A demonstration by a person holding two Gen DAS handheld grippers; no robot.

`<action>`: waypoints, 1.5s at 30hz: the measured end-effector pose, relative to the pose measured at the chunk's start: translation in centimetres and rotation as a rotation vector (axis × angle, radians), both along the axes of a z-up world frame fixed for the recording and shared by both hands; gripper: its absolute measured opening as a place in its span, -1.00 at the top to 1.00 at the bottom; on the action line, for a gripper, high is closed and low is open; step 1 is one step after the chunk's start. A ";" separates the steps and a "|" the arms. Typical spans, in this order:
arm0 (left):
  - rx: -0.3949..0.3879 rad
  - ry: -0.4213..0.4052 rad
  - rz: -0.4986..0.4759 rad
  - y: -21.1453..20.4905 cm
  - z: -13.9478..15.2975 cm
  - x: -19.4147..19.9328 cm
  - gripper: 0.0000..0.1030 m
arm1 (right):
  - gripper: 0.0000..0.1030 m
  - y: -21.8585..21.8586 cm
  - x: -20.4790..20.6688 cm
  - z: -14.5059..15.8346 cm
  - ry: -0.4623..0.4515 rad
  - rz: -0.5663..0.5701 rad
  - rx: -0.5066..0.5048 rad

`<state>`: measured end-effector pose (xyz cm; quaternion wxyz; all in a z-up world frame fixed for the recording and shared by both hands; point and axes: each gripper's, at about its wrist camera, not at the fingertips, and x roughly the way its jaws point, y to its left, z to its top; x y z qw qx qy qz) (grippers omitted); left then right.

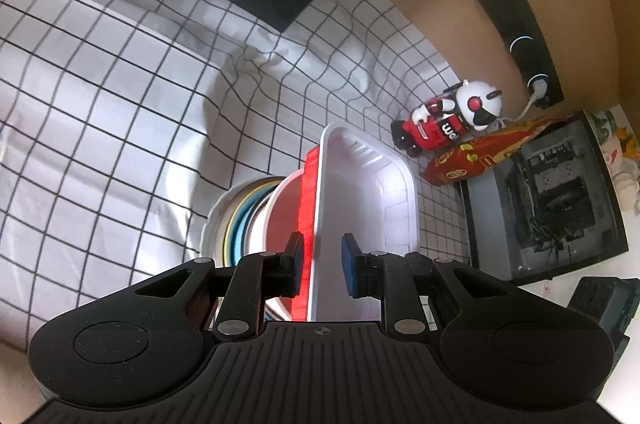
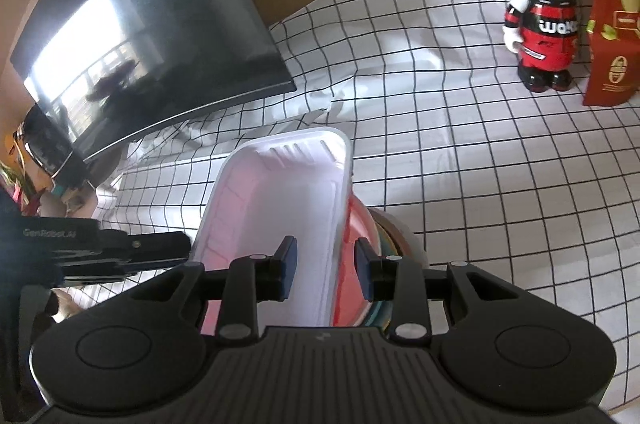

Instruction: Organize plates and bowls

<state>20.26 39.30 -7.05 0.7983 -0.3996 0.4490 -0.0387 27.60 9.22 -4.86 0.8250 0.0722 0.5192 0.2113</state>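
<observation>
A white rectangular tray (image 1: 360,200) lies on top of a stack of plates and bowls (image 1: 248,220) with red, white, blue and yellow rims, on the checked cloth. My left gripper (image 1: 322,264) is open, its pads on either side of the tray's near rim, with a gap on each side. In the right wrist view the same tray (image 2: 280,200) sits over the red bowl (image 2: 354,264) and the stack. My right gripper (image 2: 325,270) is open and straddles the tray's other long rim. The left gripper's body (image 2: 120,252) shows at the left.
A checked cloth (image 2: 480,164) covers the table. A dark monitor (image 2: 152,36) stands at the back left. A red-and-white robot figure (image 2: 540,12) and a red box (image 2: 612,24) stand at the back right. An open grey computer case (image 1: 552,192) is to the right.
</observation>
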 end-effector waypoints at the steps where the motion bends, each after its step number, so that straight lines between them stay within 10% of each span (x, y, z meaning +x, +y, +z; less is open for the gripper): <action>1: 0.005 -0.005 0.007 0.1 0.2 -0.4 0.55 | 0.38 -0.1 -0.2 0.1 -0.005 -0.003 -0.005; 14: 0.348 -0.286 0.021 -9.4 5.5 -13.1 0.63 | 0.02 -3.3 -9.8 5.4 -0.203 0.043 -0.037; 22: 0.630 -0.134 0.028 -19.5 7.3 -19.0 0.66 | -0.12 -4.6 -18.3 5.9 -0.124 0.091 -0.063; 28: 0.514 -0.073 -0.023 -20.9 8.5 -20.5 0.66 | -0.12 -5.0 -21.5 7.1 -0.143 0.110 -0.091; 45: 0.551 -0.063 -0.055 -22.0 9.1 -21.1 0.66 | -0.12 -4.9 -22.4 6.9 -0.089 0.112 -0.098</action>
